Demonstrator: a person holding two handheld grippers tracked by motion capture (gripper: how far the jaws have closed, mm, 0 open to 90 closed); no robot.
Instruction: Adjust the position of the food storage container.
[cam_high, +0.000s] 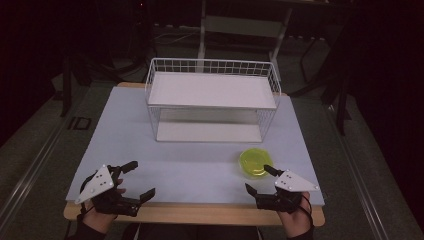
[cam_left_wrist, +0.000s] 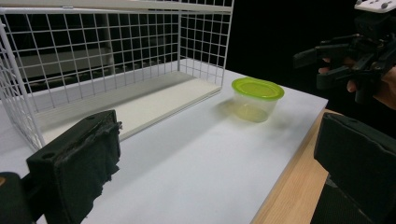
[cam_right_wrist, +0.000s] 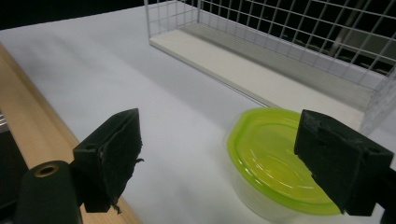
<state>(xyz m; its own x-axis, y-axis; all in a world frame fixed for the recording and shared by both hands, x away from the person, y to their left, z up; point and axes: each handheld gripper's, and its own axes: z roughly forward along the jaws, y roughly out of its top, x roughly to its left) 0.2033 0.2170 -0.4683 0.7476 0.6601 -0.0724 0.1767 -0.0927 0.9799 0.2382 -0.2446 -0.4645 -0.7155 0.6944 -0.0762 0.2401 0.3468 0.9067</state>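
Both claws gape empty (left (cam_high: 134, 180), right (cam_high: 259, 179)) over the tabletop (cam_high: 190, 160); the tub (cam_high: 255, 162) sits just beyond the right.

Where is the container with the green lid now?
In the high view, the container stands on the table's right side, in front of the wire rack and just ahead of the open right gripper.

A pale worktop (cam_high: 150, 150) with a bare wooden front edge carries a white wire rack (cam_high: 212, 100) toward its far side. A clear tub with a lime-green lid (cam_high: 255, 162) stands near the rack's front right corner, apart from it.
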